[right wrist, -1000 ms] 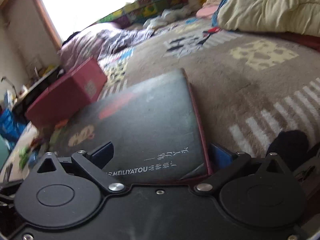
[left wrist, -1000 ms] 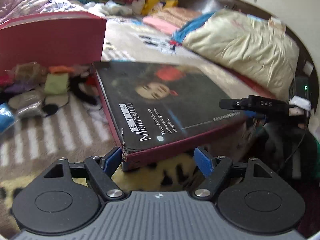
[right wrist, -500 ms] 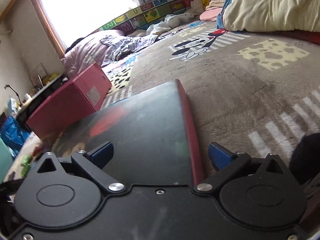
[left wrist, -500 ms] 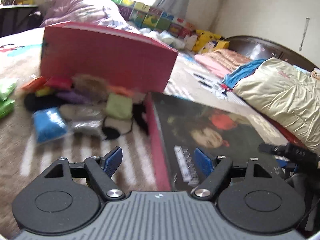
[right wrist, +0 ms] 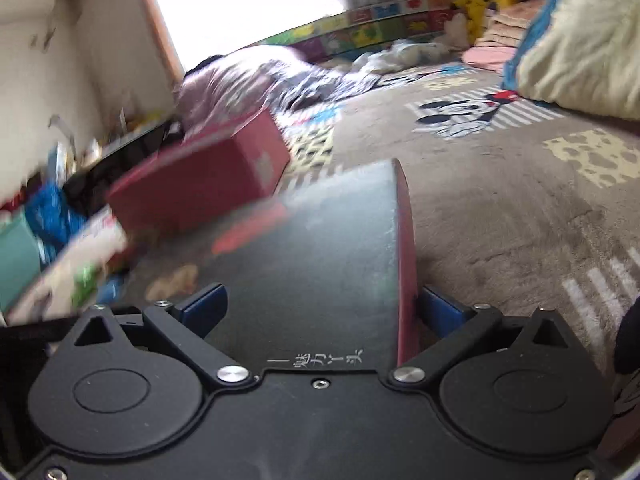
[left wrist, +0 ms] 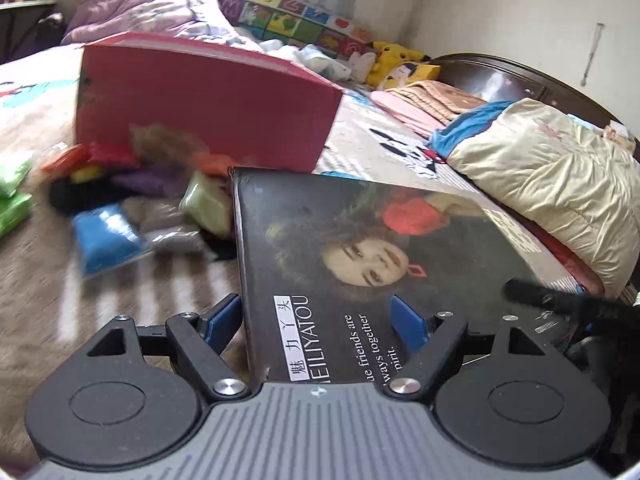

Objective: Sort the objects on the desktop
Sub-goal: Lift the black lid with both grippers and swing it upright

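A flat dark box lid [left wrist: 360, 256] with a woman's face and the word MEILIYATOU has red sides. My left gripper [left wrist: 320, 320] is open, its blue fingertips [left wrist: 224, 318] straddling the lid's near left corner. My right gripper [right wrist: 320, 308] is open too, its fingers either side of the lid's [right wrist: 312, 264] right edge. The red box [left wrist: 200, 108] stands behind the lid and also shows in the right wrist view [right wrist: 200, 184]. Several small coloured packets [left wrist: 104, 236] lie on the carpet in front of the red box.
A cream quilt [left wrist: 540, 184] lies on the right. A pink blanket heap [left wrist: 140, 4] is at the back. Green packs [left wrist: 12, 200] sit at the far left. Clutter and a dark shelf [right wrist: 100, 168] are at the left of the right wrist view.
Both grippers have moved over the lid and turned left; the red box and the packets came into the left view. The right view is now blurred by motion.
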The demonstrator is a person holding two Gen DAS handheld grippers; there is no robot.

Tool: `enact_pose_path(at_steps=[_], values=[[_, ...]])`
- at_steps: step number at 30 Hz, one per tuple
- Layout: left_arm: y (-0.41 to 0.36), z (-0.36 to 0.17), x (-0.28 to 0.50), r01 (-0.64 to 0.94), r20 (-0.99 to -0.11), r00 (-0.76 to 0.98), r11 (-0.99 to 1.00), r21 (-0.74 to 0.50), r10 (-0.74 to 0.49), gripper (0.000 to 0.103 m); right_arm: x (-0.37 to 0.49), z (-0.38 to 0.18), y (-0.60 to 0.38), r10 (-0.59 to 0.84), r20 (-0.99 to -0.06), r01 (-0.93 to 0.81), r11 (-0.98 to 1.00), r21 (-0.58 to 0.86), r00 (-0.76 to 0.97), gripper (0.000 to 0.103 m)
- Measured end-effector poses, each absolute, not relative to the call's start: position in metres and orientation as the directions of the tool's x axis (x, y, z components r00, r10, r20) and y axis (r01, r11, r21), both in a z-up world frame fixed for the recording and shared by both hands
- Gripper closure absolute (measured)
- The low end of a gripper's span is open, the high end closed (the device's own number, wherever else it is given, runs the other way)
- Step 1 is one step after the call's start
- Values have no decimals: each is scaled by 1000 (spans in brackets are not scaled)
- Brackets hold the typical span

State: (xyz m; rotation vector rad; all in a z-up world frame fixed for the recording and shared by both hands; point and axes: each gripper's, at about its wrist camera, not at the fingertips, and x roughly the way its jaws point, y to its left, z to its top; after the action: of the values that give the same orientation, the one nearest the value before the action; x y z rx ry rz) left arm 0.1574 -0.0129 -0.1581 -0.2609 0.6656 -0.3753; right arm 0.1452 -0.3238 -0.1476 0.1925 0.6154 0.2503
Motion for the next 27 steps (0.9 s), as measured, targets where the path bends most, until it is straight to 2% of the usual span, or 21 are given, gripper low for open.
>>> enact_pose_path(at_steps=[5,11,14,16,21,27], values=[[-16,-162,169,212,-535,765,925,-317,-359,22,163,-160,-323,210,-565,-88,968,234,798,0],[-28,-164,170,295,-543,751,927,-231,-374,23,173,-165,-312,215,-597,-104,971,215,773,0],[-25,-152,158,328,-503,781,929,-172,-369,23,165,-157,-311,224,-585,-115,969,217,779,0],[-20,-141,148,332,-458,814,933,-138,-357,22,153,-146,-306,238,-545,-153,968,198,804,0],[10,-120,139,277,-355,860,920,-279,-366,22,134,-108,-288,276,-461,-222,961,168,843,0],[27,-97,135,214,-299,907,936,-281,-297,22,146,-76,-262,298,-406,-275,954,115,864,0]])
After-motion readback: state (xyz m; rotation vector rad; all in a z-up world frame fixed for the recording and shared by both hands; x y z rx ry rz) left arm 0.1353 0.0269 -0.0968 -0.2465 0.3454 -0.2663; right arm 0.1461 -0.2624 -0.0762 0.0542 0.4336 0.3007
